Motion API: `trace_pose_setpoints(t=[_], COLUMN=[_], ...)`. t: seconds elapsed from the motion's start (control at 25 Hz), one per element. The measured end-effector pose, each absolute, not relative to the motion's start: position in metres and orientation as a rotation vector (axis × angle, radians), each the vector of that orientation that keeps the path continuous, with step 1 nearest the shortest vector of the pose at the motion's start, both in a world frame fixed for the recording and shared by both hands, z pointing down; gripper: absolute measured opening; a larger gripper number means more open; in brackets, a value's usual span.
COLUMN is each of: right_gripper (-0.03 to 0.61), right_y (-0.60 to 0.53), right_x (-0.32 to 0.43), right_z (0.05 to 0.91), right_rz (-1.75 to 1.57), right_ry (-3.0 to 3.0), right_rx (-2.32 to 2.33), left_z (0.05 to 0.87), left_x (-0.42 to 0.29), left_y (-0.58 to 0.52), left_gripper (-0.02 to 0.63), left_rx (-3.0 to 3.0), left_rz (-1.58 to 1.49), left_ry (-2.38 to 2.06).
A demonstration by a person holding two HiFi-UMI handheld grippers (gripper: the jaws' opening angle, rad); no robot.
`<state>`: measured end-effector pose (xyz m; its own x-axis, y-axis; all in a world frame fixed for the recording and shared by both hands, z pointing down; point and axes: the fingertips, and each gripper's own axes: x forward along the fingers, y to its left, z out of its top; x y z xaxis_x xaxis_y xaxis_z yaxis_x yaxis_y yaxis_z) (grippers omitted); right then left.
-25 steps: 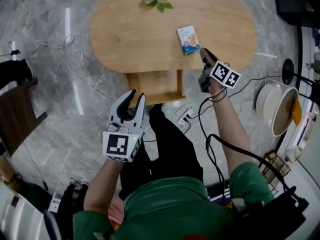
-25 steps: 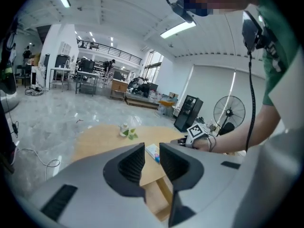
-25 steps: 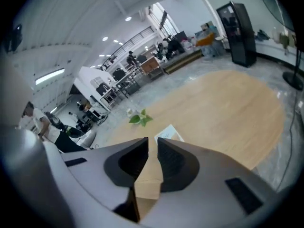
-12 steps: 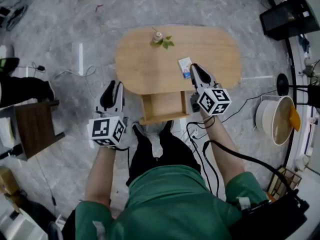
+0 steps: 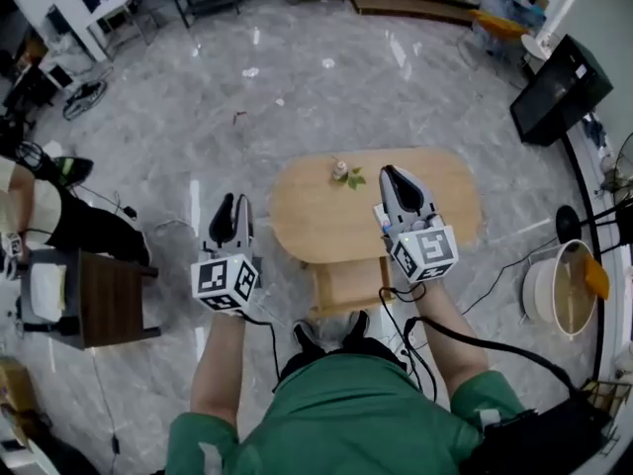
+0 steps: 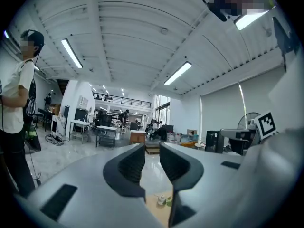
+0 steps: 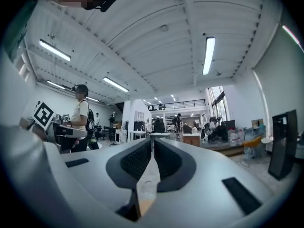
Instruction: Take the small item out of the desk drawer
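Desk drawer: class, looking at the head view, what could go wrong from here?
1. The drawer stands open just in front of the person's shoes, so a step forward could knock into it.
2. A black cable trails beside the legs and could snag or trip the person.

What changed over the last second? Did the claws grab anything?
The person stood up, lifting the left claw and right claw high above the table, both pointing level. The right claw's jaws have just been closing on nothing; nothing was grabbed. The table, its small plant and the open drawer stayed put.
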<state>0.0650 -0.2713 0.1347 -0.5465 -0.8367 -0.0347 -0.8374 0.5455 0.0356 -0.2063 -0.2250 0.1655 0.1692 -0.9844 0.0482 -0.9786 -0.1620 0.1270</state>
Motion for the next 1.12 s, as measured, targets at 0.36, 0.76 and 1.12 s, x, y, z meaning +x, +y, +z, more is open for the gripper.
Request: trace_pose_setpoints(t=[0.36,0.76,1.12], right_gripper=[0.037,0.037,0.032], right_y=[-0.223,-0.200,-0.187], right_x=[0.050,0.039,0.047], right_z=[0.069,0.015,-0.005], right_rz=[0.214,0.423,0.545], right_ry=[2.686,2.636,2.546], right_rx=[-1.482,-1.501,-1.595], left_z=[0.099,0.053,0.037], left_x=[-0.219,-0.231,-0.217], left_y=[-0.187,-0.179,-0.185], left_gripper=[0.107,0.107,0.107], left_rx=[2.358,2.434,2.532], left_rz=[-0.192,-0.294,-0.324], left_ry=[-1.993,-1.981,-1.930])
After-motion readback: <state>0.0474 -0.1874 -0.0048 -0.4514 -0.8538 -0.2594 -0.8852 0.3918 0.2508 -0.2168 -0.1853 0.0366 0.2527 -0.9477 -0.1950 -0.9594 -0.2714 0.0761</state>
